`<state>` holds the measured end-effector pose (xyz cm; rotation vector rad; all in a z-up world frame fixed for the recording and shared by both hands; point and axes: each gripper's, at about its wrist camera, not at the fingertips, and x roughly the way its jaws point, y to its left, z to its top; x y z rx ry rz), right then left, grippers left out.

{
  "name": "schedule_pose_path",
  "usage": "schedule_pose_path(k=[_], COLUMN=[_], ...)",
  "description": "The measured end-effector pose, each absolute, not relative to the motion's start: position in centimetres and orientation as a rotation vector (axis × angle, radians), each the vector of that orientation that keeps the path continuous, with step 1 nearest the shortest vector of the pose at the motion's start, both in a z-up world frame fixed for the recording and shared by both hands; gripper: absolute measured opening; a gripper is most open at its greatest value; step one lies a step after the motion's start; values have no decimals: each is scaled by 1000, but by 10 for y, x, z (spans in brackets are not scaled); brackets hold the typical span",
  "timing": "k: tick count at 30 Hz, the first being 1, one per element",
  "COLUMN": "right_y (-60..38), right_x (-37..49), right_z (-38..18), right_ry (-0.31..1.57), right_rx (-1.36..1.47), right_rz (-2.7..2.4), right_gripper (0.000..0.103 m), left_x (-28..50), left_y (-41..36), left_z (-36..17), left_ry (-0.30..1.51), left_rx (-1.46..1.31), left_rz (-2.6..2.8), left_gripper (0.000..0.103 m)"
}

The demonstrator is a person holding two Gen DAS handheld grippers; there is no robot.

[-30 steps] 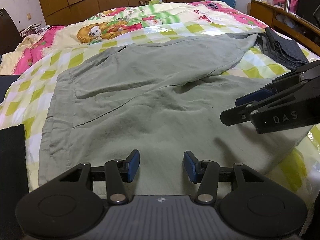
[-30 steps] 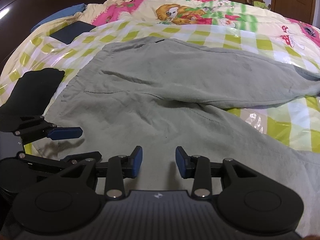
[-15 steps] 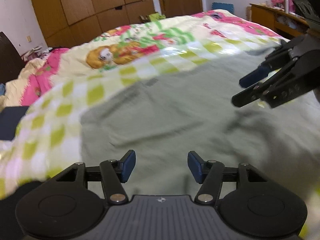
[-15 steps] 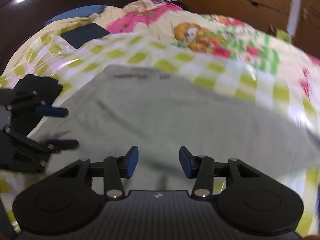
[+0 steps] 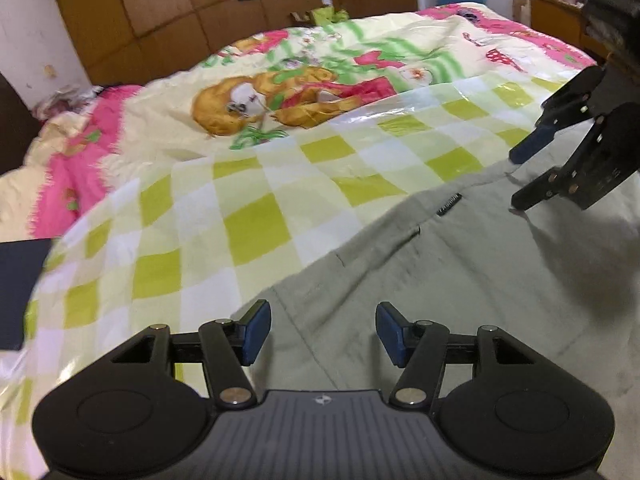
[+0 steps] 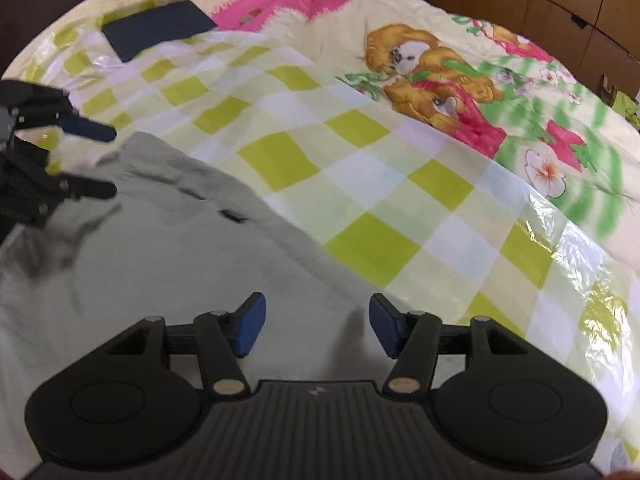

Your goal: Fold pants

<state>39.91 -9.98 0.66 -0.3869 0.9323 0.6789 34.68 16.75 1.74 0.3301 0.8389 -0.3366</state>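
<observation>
Both grippers — left (image 5: pixel 318 330), right (image 6: pixel 312 326) — hover jaws spread, empty; best pinch the pants' (image 5: pixel 460 280) far edge evenly before folding.

Pants (image 5: pixel 460 280) flat on bedspread (image 5: pixel 260 216)

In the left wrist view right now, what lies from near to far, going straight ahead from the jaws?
Left gripper → grey-green pants → green-and-white checked plastic sheet → cartoon bear quilt → wooden wardrobe.
</observation>
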Motion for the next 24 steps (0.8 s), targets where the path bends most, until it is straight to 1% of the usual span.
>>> schedule_pose_path(k=[7,15,19,21,22,23,24], right_y=[-102,-102,-99,-96,-96,-96,-96], right_x=[425,431,438,439,438,436,433], right_z=[-11,-9,-13,-21,-22,-23,-22], right_ry=[1035,1023,1020,1034,1029,1018,1013], right_rx=[-391,-435,-444,-438,-436,-431,-427], right_rz=[716,702,690,686,679,666,673], right_gripper=[59,59,62,63,60,46,35], left_x=[377,391,400,400,397,394,392], left_y=[173,183,177,175,173,172,171], left_z=[6,4,-13,-15,-15,-15,-15], left_ry=[929,945,991,995,989,984,981], left_rx=[391,401,412,401,400,402,406], left_rz=[-427,-458,-452,-438,-441,-447,-447], left_gripper=[71,71,71,70,62,53,49])
